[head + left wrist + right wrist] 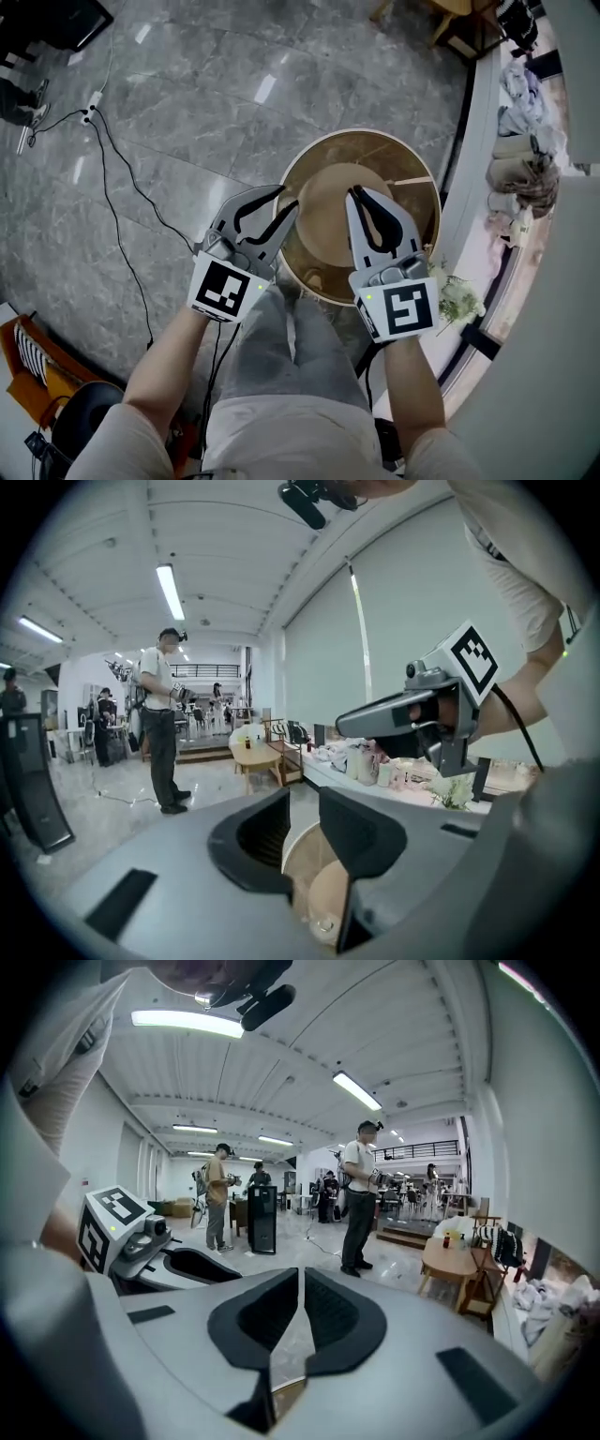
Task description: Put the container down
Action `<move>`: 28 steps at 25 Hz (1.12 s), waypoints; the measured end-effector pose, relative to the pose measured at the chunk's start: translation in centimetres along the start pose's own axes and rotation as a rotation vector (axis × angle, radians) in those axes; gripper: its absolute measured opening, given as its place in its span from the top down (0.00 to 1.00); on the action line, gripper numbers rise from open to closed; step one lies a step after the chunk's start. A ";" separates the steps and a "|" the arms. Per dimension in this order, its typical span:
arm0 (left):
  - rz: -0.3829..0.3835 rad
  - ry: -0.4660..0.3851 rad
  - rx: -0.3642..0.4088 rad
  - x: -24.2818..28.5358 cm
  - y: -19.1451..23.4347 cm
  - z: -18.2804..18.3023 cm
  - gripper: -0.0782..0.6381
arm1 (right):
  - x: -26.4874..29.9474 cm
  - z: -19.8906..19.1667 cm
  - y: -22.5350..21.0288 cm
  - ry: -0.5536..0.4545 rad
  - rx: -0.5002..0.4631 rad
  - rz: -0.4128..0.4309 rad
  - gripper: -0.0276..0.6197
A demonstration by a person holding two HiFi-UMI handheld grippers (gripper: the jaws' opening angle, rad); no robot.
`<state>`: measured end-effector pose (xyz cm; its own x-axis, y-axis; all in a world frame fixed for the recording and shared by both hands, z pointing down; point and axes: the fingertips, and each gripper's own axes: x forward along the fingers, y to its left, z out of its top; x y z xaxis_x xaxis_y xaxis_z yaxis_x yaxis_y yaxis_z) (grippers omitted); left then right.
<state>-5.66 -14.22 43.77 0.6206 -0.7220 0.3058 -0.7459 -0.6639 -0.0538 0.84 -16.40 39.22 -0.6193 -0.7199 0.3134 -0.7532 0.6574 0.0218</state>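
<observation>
A round brown container (375, 141) with a pale inner dome sits below me, beside a white counter. At its left rim is my left gripper (286, 208), whose jaws stand a little apart with the container's wall (314, 892) between them (302, 808). My right gripper (356, 193) reaches over the middle, to the dome's edge. In the right gripper view its jaws (300, 1283) are almost together, and a thin brown edge (281, 1401) shows low in the slit. Each gripper appears in the other's view: the right gripper (375, 719) and the left gripper (187, 1265).
A curved white counter (469, 187) at the right carries cloths and a small bunch of flowers (459, 298). A black cable (122, 187) runs over the grey stone floor at the left. People stand further off (161, 724) (361, 1194), near a low wooden table (253, 752).
</observation>
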 end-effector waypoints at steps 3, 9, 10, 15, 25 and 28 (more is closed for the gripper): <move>0.011 -0.026 0.013 -1.6 0.4 3.7 0.79 | -1.5 3.8 -0.2 -0.031 -0.037 -0.004 0.92; 0.086 -0.063 0.060 -4.2 1.9 10.9 0.81 | -4.4 12.0 -1.0 -0.107 -0.073 -0.012 0.92; 0.100 -0.078 0.065 -4.7 2.0 12.4 0.81 | -5.0 13.3 -1.1 -0.120 -0.081 -0.013 0.92; 0.184 -0.168 0.079 -8.1 2.6 19.2 0.85 | -8.3 19.1 -0.7 -0.183 -0.121 -0.026 0.93; 0.236 -0.250 0.095 -13.2 2.1 30.0 0.85 | -14.1 28.9 1.5 -0.327 -0.198 -0.012 0.93; 0.245 -0.245 0.129 -14.4 1.5 32.0 0.85 | -16.3 31.8 2.3 -0.378 -0.210 -0.005 0.94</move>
<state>-7.92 -11.05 8.90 0.4785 -0.8775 0.0333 -0.8526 -0.4734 -0.2212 2.17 -10.22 3.98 -0.6826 -0.7287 -0.0562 -0.7193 0.6563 0.2277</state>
